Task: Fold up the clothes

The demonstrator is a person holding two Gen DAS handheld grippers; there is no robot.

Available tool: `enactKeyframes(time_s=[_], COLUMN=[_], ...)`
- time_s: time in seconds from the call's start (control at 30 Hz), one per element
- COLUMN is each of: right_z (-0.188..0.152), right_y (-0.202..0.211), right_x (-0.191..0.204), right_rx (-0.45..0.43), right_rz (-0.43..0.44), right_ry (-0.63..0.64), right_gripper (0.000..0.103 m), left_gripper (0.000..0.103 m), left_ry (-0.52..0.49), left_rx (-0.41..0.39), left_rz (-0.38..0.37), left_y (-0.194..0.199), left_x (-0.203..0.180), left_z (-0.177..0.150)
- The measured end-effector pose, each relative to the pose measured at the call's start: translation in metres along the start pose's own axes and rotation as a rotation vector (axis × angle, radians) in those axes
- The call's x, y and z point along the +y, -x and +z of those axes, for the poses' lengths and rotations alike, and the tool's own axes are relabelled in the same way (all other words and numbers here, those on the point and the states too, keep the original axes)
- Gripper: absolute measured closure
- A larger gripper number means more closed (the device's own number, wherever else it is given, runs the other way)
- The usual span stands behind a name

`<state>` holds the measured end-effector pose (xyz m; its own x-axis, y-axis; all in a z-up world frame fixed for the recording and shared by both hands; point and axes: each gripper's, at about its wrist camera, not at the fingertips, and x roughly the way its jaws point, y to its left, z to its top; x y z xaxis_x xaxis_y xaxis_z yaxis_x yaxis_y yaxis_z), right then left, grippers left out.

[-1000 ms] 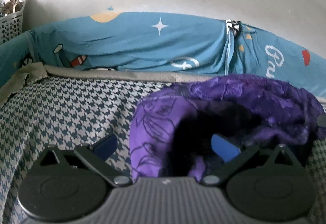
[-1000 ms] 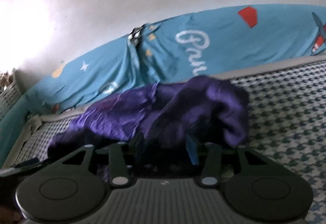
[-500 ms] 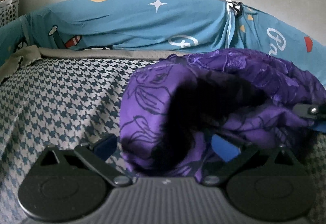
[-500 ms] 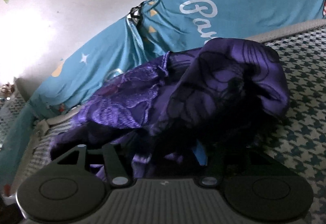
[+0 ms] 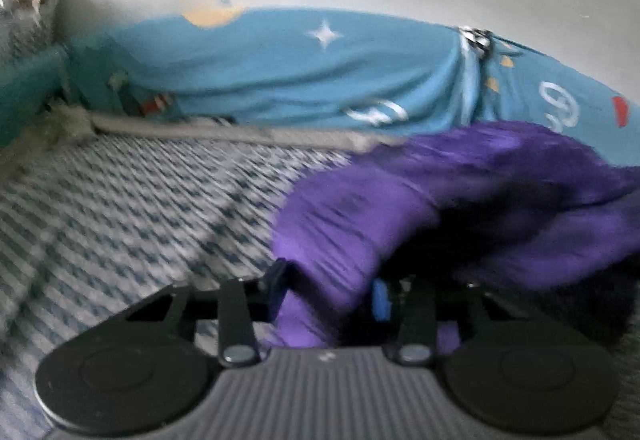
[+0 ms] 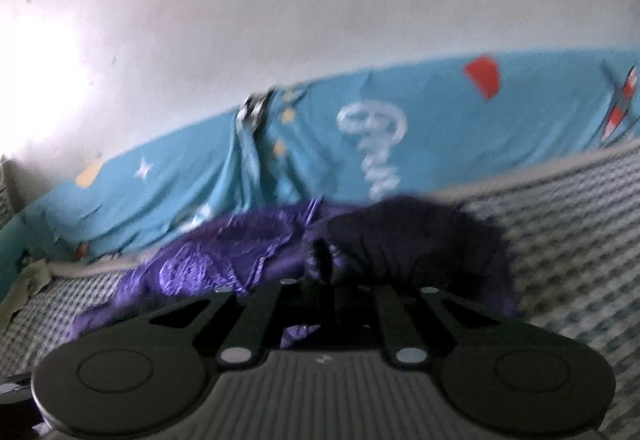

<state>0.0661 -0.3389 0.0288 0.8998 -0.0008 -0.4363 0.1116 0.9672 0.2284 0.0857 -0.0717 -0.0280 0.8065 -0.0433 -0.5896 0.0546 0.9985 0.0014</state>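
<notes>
A crumpled purple garment (image 5: pixel 460 191) with a faint floral print lies on the houndstooth bed cover (image 5: pixel 140 220). In the left wrist view it fills the right half, and a fold of it runs down between the fingers of my left gripper (image 5: pixel 328 288), which is shut on it. From the right wrist, the purple garment (image 6: pixel 224 260) spreads left and ahead. My right gripper (image 6: pixel 332 280) has its fingers close together, shut on a dark bunched part of the cloth. The fingertips are mostly hidden by fabric. Both views are blurred by motion.
A blue printed sheet (image 5: pixel 300 79) hangs along the pale wall behind the bed, also seen from the right wrist as the blue sheet (image 6: pixel 440 143). A white basket (image 5: pixel 24 11) stands at the far left. Bare houndstooth cover (image 6: pixel 580 240) lies to the right of the garment.
My left gripper has gone from wide open to shut on a fold of the garment. Both cameras have tilted up and moved. The right gripper has kept its hold on the cloth.
</notes>
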Motion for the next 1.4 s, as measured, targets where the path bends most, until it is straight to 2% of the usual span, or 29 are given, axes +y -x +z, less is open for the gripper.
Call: enactKeyframes(time_s=[0.17, 0.23, 0.33, 0.47, 0.6, 0.7, 0.8, 0.93, 1.03, 1.07, 1.17, 1.27, 1.4], right_z=[0.02, 0.028, 0.044, 0.056, 0.06, 0.061, 0.057, 0.048, 0.041, 0.039, 0.034, 0.03, 0.032], right_y=[0.02, 0.03, 0.043, 0.055, 0.06, 0.063, 0.057, 0.039, 0.037, 0.038, 0.04, 0.045, 0.056], right_x=[-0.011, -0.02, -0.045, -0.08, -0.11, -0.129, -0.147, -0.159, -0.162, -0.162, -0.161, -0.16, -0.165], right_rx=[-0.1, -0.153, -0.199, -0.225, -0.206, -0.173, -0.056, 0.124, 0.189, 0.203, 0.238, 0.23, 0.197], right_rz=[-0.077, -0.133, -0.206, -0.315, -0.407, -0.436, -0.437, -0.453, -0.459, -0.451, -0.432, -0.458, -0.444], right_ry=[0.04, 0.038, -0.024, -0.068, -0.099, -0.132, -0.152, -0.142, -0.123, -0.121, -0.092, -0.046, -0.065], right_gripper=[0.096, 0.096, 0.096, 0.096, 0.096, 0.096, 0.096, 0.094, 0.081, 0.072, 0.053, 0.046, 0.043], left_gripper=[0.064, 0.064, 0.064, 0.064, 0.064, 0.063, 0.061, 0.057, 0.04, 0.034, 0.033, 0.029, 0.018], left_ry=[-0.043, -0.059, -0.023, -0.01, 0.034, 0.044, 0.066, 0.09, 0.139, 0.157, 0.195, 0.188, 0.188], left_rx=[-0.032, -0.042, -0.046, -0.1, -0.138, -0.177, -0.187, -0.112, -0.054, -0.042, -0.023, -0.023, -0.118], left_rz=[0.058, 0.087, 0.111, 0.176, 0.23, 0.291, 0.339, 0.332, 0.299, 0.278, 0.194, 0.155, 0.134], left_y=[-0.001, -0.002, -0.002, 0.004, 0.007, 0.012, 0.015, 0.007, 0.004, 0.005, 0.011, 0.02, 0.046], left_x=[-0.002, -0.004, 0.003, 0.014, 0.028, 0.035, 0.042, 0.047, 0.053, 0.056, 0.06, 0.059, 0.06], left_z=[0.006, 0.007, 0.012, 0.022, 0.034, 0.04, 0.042, 0.043, 0.044, 0.044, 0.042, 0.038, 0.04])
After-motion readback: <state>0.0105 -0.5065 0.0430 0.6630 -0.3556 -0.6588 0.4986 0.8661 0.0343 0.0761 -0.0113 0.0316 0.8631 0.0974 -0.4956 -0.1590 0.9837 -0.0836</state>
